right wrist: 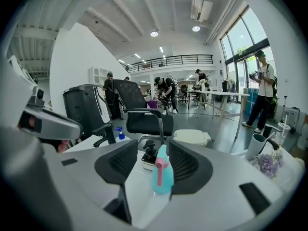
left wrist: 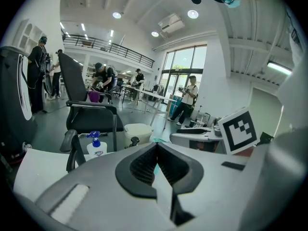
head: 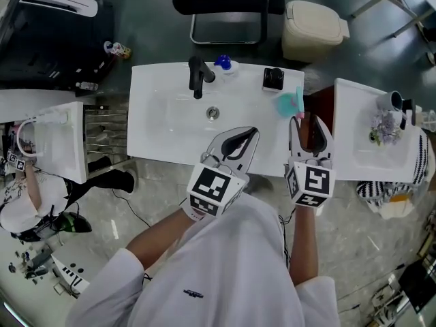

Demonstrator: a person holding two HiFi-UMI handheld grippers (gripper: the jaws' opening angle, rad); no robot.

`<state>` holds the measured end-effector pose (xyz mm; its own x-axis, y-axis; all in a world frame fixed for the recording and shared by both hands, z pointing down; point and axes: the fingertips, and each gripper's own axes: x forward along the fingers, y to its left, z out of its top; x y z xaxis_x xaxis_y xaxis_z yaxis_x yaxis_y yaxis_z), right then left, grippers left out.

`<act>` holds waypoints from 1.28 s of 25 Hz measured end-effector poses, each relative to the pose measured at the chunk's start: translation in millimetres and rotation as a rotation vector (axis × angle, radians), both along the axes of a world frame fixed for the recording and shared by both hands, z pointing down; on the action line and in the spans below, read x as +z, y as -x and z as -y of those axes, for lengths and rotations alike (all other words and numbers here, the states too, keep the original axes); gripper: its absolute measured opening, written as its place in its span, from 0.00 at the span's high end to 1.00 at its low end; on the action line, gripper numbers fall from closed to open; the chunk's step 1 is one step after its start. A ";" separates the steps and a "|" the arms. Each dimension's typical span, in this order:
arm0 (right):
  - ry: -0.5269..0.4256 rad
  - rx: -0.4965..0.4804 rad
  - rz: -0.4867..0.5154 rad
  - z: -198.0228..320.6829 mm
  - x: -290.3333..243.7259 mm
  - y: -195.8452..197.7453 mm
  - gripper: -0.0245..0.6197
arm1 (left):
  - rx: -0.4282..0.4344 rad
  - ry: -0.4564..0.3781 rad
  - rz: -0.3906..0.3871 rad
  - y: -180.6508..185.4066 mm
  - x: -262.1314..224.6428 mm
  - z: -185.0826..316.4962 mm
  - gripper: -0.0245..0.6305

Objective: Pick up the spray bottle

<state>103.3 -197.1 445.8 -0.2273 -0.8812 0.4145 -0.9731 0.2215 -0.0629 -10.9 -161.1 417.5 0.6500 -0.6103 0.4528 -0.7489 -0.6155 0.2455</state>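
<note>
The spray bottle (head: 289, 103) is teal with a pink trigger and stands upright at the right end of the white sink counter (head: 157, 114). My right gripper (head: 306, 122) is open just in front of it, its tips a little short of the bottle. In the right gripper view the spray bottle (right wrist: 162, 171) shows in the gap of the right gripper (right wrist: 154, 147), nearer the right jaw, and neither pad presses on it. Over the counter's front edge, my left gripper (head: 251, 133) is shut and holds nothing. In the left gripper view the left gripper (left wrist: 156, 147) has its jaws closed together.
A black faucet (head: 197, 75), a blue-capped pump bottle (head: 223, 63) and a black dispenser (head: 273, 78) line the counter's back edge. A cream bin (head: 312, 29) and a black chair (head: 225, 5) stand behind. A second white table (head: 354, 142) at the right carries a cup and flowers.
</note>
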 end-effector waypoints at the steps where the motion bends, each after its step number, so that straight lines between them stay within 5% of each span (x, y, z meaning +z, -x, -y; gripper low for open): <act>1: 0.006 0.003 0.000 2.3 3.7 -0.7 0.69 | 0.001 0.007 0.003 -0.4 2.6 0.9 0.96; 32: 0.198 0.028 -0.028 54.1 87.8 -6.5 0.71 | -0.009 0.095 0.020 -6.1 45.4 26.0 0.96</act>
